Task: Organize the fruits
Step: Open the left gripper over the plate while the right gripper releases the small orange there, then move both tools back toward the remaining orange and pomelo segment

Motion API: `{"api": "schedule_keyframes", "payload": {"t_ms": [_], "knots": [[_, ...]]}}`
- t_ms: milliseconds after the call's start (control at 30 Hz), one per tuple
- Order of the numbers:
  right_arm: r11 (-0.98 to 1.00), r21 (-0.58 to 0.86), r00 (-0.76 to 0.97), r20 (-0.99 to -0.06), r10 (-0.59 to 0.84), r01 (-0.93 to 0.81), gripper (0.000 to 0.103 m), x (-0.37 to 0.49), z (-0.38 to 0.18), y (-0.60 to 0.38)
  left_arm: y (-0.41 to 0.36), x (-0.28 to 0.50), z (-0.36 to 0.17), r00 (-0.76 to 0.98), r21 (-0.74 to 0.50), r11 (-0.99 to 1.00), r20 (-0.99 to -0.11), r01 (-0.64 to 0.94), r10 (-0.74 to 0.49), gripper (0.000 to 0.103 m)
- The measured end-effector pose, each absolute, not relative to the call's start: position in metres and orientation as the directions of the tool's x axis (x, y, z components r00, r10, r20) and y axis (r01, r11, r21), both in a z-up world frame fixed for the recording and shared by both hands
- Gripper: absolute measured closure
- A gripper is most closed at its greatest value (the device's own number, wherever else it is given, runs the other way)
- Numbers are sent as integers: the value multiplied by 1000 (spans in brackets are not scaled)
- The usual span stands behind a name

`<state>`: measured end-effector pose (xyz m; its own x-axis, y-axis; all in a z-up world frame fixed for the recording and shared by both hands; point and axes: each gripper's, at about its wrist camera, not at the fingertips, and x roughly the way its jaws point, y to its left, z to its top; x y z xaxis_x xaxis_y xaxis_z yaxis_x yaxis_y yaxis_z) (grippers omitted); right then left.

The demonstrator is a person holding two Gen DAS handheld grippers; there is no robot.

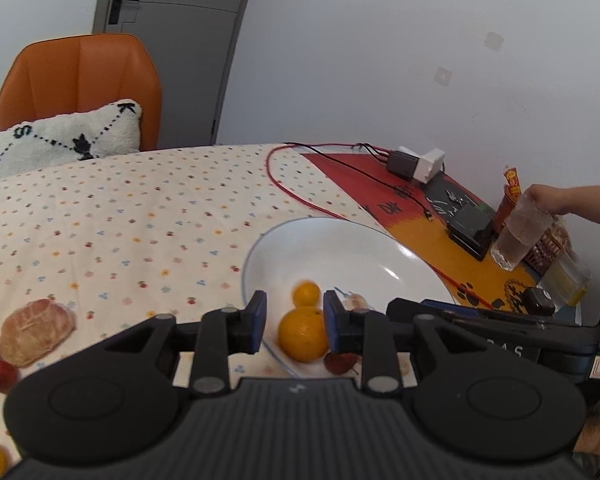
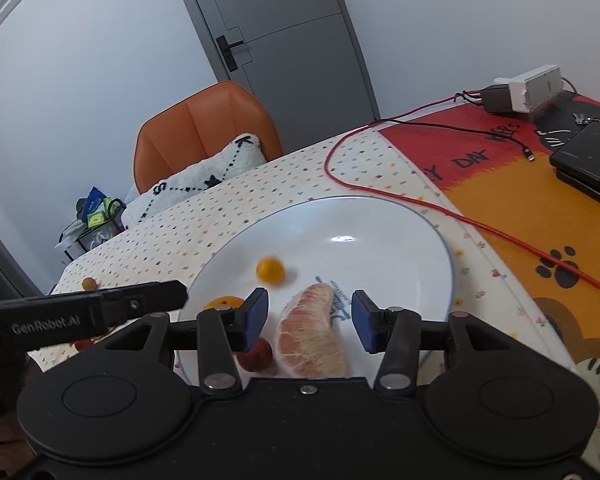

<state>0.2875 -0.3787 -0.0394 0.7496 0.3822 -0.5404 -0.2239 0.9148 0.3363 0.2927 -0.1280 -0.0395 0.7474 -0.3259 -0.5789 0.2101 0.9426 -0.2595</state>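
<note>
Left wrist view, left tool (image 1: 295,322): I see its jaws part open around the larger orange (image 1: 303,334) at the plate's (image 1: 340,240) near rim; contact I cannot confirm.
Left wrist view, small orange (image 1: 306,293): blurred, lying on the plate just beyond.
Left wrist view, leftovers: a peeled pomelo segment (image 1: 36,332) and red fruit (image 1: 2,374) lie on the surface (image 1: 140,220).
Left wrist view, risk: I judge the round orange could roll off the rim.
Right wrist view, right tool (image 2: 310,320): wide open, gripping nothing.
Right wrist view, pomelo wedge (image 2: 312,332): on the plate between the jaws, long axis running away from me, narrow tip far.
Right wrist view, risk: closing hard could crush it, or nudge the red fruit (image 2: 256,354) touching its left.
</note>
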Motion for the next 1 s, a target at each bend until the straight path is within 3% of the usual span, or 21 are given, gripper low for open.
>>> {"api": "schedule_keyframes", "payload": {"t_ms": [300, 500, 567, 733, 867, 1000], "knots": [[901, 334, 743, -519, 422, -278, 50, 285, -31, -354, -83, 278, -30, 783, -237, 965, -577, 112, -232, 56], [888, 334, 733, -508, 453, -317, 47, 286, -26, -334, -55, 265, -25, 798, -224, 973, -576, 56, -178, 36], [884, 333, 729, -506, 460, -327, 42, 286, -25, -327, -46, 259, -24, 804, -218, 975, -571, 44, -164, 28], [874, 325, 722, -495, 483, -362, 26, 282, -22, -309, -30, 244, -24, 811, -189, 982, -574, 8, -117, 20], [866, 320, 717, -488, 499, -385, 8, 277, -20, -298, -15, 232, -27, 811, -175, 984, -579, -26, -82, 16], [859, 312, 707, -488, 512, -406, 0, 272, -19, -288, -2, 221, -32, 806, -174, 983, -589, -52, -61, 15]]}}
